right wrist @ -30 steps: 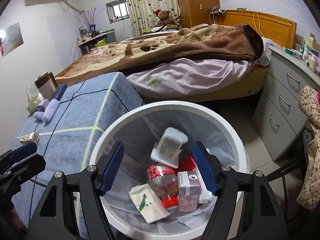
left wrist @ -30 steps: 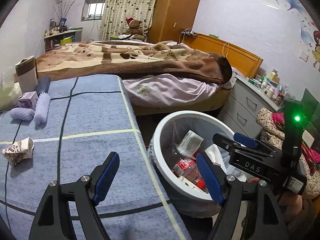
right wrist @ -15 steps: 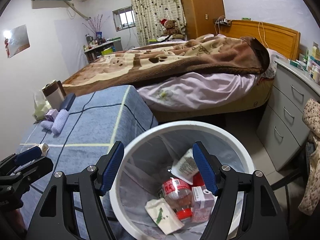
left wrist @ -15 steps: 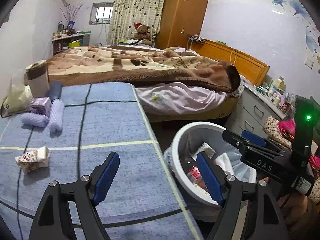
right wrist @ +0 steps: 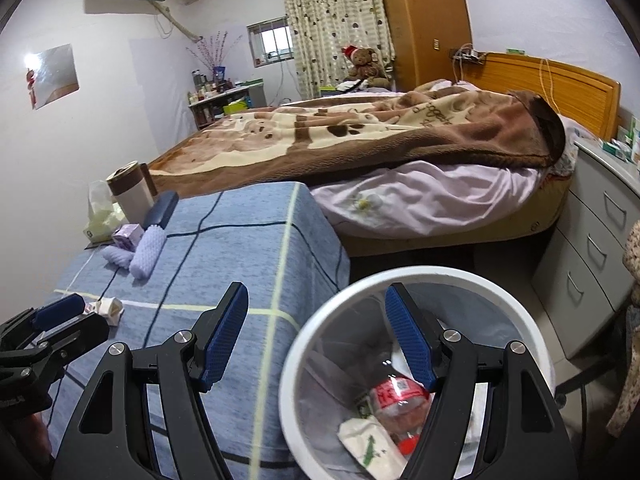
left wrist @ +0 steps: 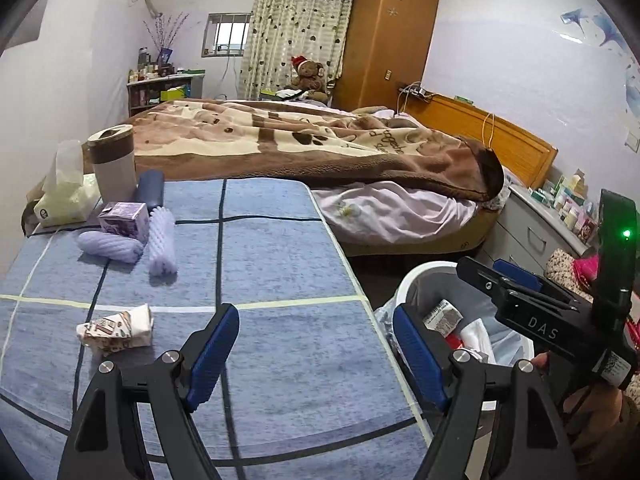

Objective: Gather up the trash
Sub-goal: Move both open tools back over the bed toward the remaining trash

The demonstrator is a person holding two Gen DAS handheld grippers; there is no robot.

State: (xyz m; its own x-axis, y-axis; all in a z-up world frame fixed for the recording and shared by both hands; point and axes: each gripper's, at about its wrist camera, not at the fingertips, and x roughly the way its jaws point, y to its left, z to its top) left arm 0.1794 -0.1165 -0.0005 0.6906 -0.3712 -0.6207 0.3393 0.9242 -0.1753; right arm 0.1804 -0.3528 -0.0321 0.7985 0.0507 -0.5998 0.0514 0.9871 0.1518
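Note:
A crumpled printed paper wrapper (left wrist: 116, 330) lies on the blue checked tablecloth (left wrist: 280, 260), left of my left gripper (left wrist: 316, 354), which hangs open and empty over the table's right edge. The same wrapper (right wrist: 107, 309) shows small in the right wrist view. A white trash bin (right wrist: 420, 276) lined with a clear bag stands on the floor beside the table, holding a red-labelled bottle (right wrist: 400, 394), a white packet (right wrist: 370, 446) and other waste. My right gripper (right wrist: 316, 340) is open and empty, straddling the bin's left rim. The bin (left wrist: 424, 276) appears partly behind the right gripper in the left wrist view.
At the table's far left sit two lilac rollers (left wrist: 162, 242), a small purple box (left wrist: 124, 220), a dark case (left wrist: 150, 192), a brown-banded cup (left wrist: 112, 164) and a tissue pack (left wrist: 66, 200). A bed with a brown blanket (left wrist: 320, 140) lies beyond; grey drawers (right wrist: 596, 240) stand right.
Both grippers have drawn back and risen from the bin toward the table; the bin has slid lower right in both views. The jaws kept the same width.

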